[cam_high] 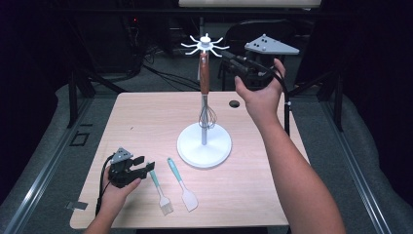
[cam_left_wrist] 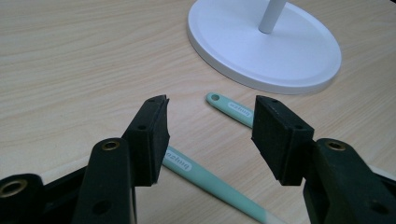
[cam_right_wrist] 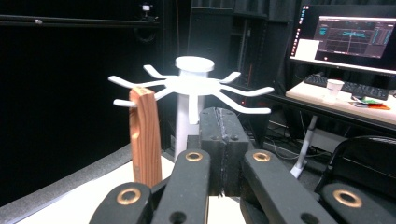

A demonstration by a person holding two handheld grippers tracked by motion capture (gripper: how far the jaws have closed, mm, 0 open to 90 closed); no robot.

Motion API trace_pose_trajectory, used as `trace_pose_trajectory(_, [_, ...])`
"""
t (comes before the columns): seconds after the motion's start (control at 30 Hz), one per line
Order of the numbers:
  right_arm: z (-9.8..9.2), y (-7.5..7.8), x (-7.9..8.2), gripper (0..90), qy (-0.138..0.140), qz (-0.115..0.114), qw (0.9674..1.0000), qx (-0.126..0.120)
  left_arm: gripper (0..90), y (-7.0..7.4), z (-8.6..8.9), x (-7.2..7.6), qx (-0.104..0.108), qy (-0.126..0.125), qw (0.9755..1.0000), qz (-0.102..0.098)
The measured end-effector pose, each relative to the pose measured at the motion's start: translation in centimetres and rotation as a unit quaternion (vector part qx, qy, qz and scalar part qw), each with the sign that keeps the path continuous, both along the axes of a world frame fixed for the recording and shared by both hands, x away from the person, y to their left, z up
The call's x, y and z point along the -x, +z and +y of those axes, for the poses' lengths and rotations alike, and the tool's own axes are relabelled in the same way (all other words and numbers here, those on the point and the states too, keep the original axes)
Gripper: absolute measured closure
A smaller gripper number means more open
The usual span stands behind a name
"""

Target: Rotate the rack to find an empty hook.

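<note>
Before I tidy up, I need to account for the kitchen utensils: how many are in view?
3. A wooden-handled whisk hangs on the white stand. A teal-handled brush and a teal-handled spatula lie side by side on the table, near the left gripper. None seems hidden.

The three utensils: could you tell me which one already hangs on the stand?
The whisk, with its wooden handle, hangs from the stand. The brush and the spatula, both teal-handled, lie flat on the table.

A: Whisk (cam_high: 205, 92), wooden handle, hangs upright from the white stand's (cam_high: 203, 146) top hooks, wire head down beside the pole.

B: Teal brush (cam_high: 160, 192) and teal spatula (cam_high: 183, 185) (heads nearward) lie near-left of its base.
</note>
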State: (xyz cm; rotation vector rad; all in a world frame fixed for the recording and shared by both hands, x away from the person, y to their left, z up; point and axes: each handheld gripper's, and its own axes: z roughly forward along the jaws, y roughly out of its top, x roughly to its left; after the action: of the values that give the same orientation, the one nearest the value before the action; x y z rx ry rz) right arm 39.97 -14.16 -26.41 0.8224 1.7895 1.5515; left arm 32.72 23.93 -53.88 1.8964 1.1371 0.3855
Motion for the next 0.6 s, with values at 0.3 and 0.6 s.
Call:
trace_pose_trajectory(0.3, [2.0, -0.1, 0.8, 90.0, 0.014, -0.009, 0.9997, 0.015, 45.8, 0.1, 0.1, -0.1, -0.001, -0.002, 1.0000, 0.003])
trace_pose_trajectory(0.6, [2.6, -0.1, 1.3, 89.1, 0.013, -0.011, 0.9997, 0.019, 45.8, 0.0, 0.1, 0.0, 0.002, 0.001, 1.0000, -0.001])
